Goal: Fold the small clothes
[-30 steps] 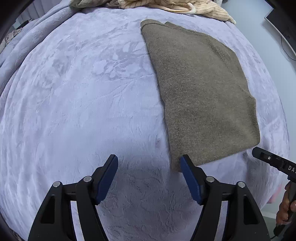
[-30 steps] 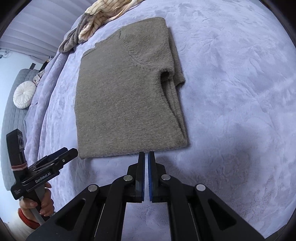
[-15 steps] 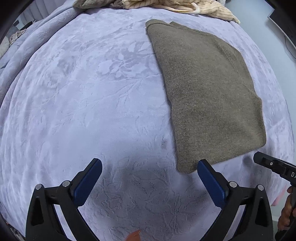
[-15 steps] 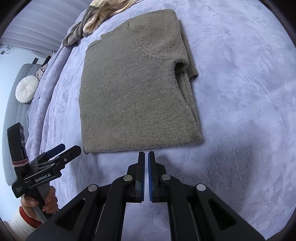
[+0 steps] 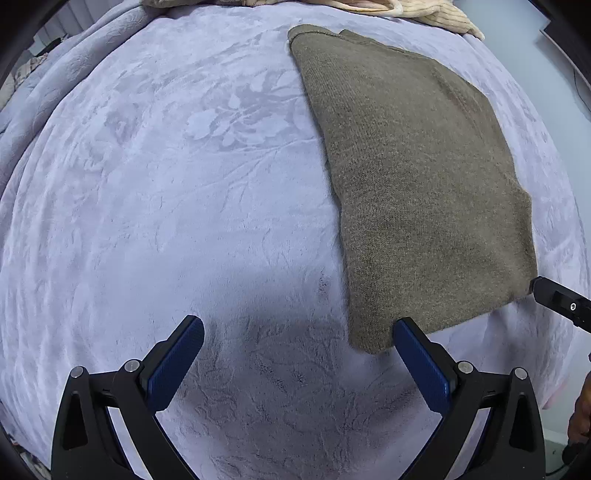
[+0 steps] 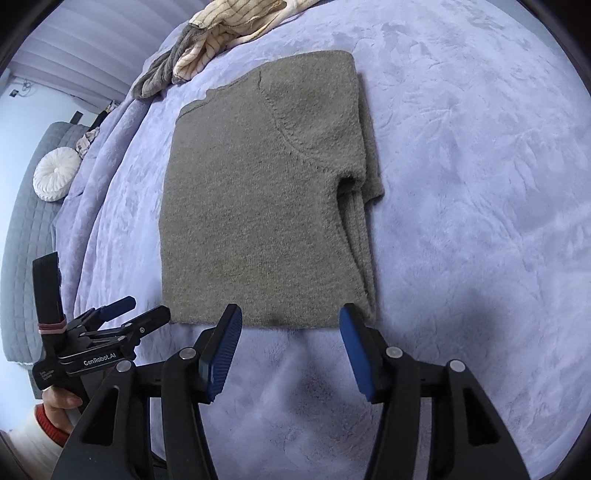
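Note:
A folded olive-brown knit sweater point(image 5: 417, 184) lies flat on a lavender plush blanket point(image 5: 166, 184). My left gripper point(image 5: 297, 326) points down with its jaws wide open; the sweater's near left corner lies just inside its right finger, and the pads do not press on it. In the right wrist view the sweater point(image 6: 258, 192) shows its folded sleeve on the right side. My right gripper point(image 6: 291, 315) hovers at the sweater's near hem with its jaws opening; the hem runs between the fingertips, unpinched. The left gripper point(image 6: 140, 312) shows at the sweater's left corner.
A pile of cream striped clothes point(image 6: 221, 29) lies at the blanket's far edge. A white round cushion point(image 6: 55, 173) rests on a grey quilted surface point(image 6: 26, 229) beyond the left side. A hand point(image 6: 59, 402) holds the left gripper's handle. The blanket's near edge drops off at the right point(image 5: 554, 369).
The left jaws have spread wider and shifted toward the sweater's near corner. The right jaws, shut before, now stand apart at the hem.

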